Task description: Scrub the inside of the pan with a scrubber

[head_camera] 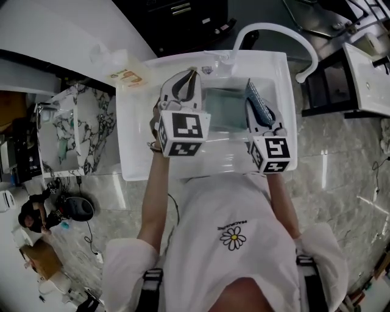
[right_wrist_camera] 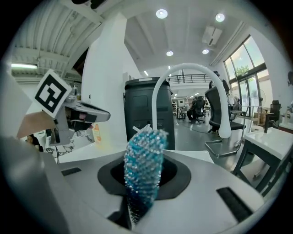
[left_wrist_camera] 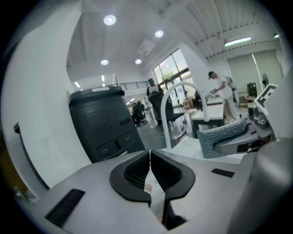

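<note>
Round ceiling lamps (right_wrist_camera: 161,13) and tall windows (left_wrist_camera: 171,68) give bright, even light; the scrubber (right_wrist_camera: 142,169) glints; fisheye edges bend and darken to black.

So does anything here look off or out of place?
Nothing spilled or broken. Only oddity: the right claw holds the blue scrubber up above the sink rather than down in it, and the left claw is shut on nothing.
</note>
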